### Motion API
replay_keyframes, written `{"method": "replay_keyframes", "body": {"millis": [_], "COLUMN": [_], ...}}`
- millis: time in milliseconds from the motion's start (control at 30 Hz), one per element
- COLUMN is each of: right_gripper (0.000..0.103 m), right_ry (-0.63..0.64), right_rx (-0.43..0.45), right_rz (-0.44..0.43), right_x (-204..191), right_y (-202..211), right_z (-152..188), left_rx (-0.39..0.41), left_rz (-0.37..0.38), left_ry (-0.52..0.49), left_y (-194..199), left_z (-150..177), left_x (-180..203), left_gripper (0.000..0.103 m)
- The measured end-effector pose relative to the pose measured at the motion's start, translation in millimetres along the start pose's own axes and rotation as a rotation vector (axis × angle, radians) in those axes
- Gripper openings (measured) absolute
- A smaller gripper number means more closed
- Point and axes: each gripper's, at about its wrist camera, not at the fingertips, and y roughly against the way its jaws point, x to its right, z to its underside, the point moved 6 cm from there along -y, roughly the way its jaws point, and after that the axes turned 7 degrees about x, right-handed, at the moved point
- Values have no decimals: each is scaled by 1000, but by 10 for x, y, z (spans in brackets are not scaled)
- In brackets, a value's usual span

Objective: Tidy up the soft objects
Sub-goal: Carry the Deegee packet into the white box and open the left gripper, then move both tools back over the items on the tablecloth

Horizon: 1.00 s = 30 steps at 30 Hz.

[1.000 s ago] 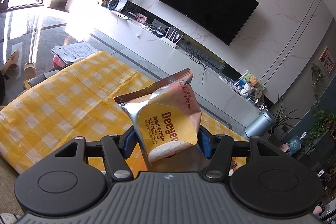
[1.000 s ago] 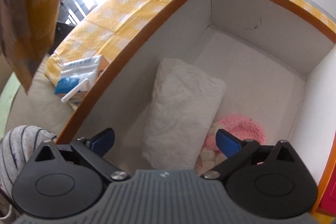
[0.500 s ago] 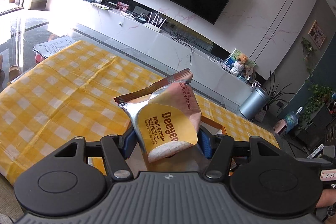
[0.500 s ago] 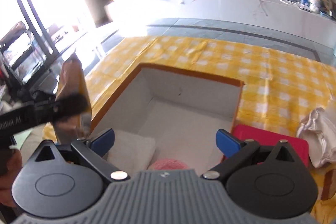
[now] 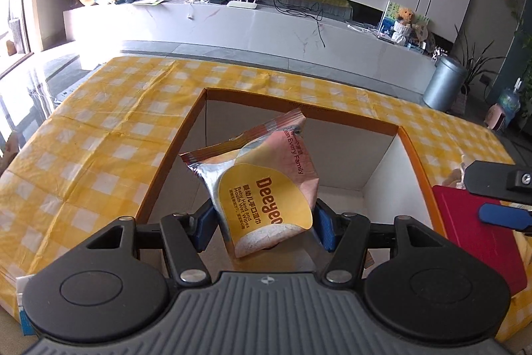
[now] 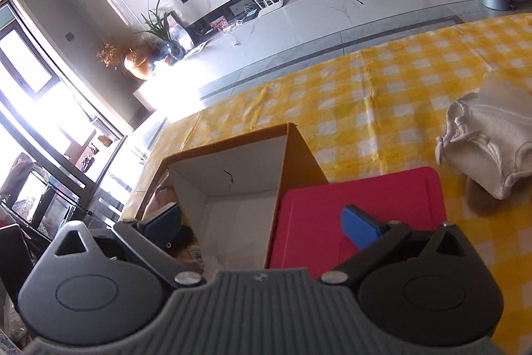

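Observation:
My left gripper [image 5: 264, 227] is shut on a pink and yellow wet wipes pack [image 5: 262, 185] and holds it above the open orange-rimmed white box [image 5: 296, 112]. My right gripper [image 6: 262, 223] is open and empty, over the box's right wall [image 6: 286, 175] and a red lid [image 6: 359, 198]. One of its fingers [image 5: 503, 215] shows at the right of the left wrist view. A cream folded garment [image 6: 485, 152] lies on the yellow checked cloth to the right. The box's contents are mostly hidden.
The table carries a yellow checked cloth [image 5: 99, 128]. The red lid [image 5: 472, 228] lies against the box's right side. A brown soft thing [image 6: 478, 202] sits under the garment. A TV wall and a low cabinet stand beyond the table.
My left gripper has swung with the wipes pack over the open box. My right gripper has lifted out of the box and moved right, over the red lid.

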Motion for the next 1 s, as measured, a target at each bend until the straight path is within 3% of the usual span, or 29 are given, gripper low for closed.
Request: {"method": "replay_keyframes", "body": {"millis": [100, 200, 267, 333, 367, 467, 567, 700, 833, 1000], "right_gripper": [101, 101, 101, 101, 101, 101, 101, 101, 101, 101], "right_ry": [-5, -2, 0, 0, 1, -1, -10, -7, -9, -17], "right_rx": [1, 5, 13, 16, 14, 6, -5, -4, -7, -23], "right_rz": [-14, -17, -19, -17, -13, 4, 22, 23, 9, -13], "right_x": [3, -6, -28, -30, -26, 0, 39, 36, 28, 4], "right_y": [36, 69, 117, 132, 132, 113, 73, 75, 88, 128], "right_z": [10, 20, 6, 1, 4, 14, 38, 46, 42, 54], "left_rx": [56, 86, 117, 104, 115, 151, 115, 112, 106, 156], "left_rz": [-59, -55, -64, -112, -139, -122, -76, -96, -101, -115], "left_ry": [-112, -179, -225, -309, -332, -295, -194, -83, -71, -130], "left_y": [52, 89, 73, 48, 63, 134, 116, 142, 192, 288], "left_z": [-57, -115, -109, -70, -69, -94, -96, -170, -174, -181], "left_x": [134, 237, 294, 338, 341, 316, 204, -8, -64, 43], "left_gripper": [69, 70, 77, 97, 98, 103, 103, 103, 103, 103]}}
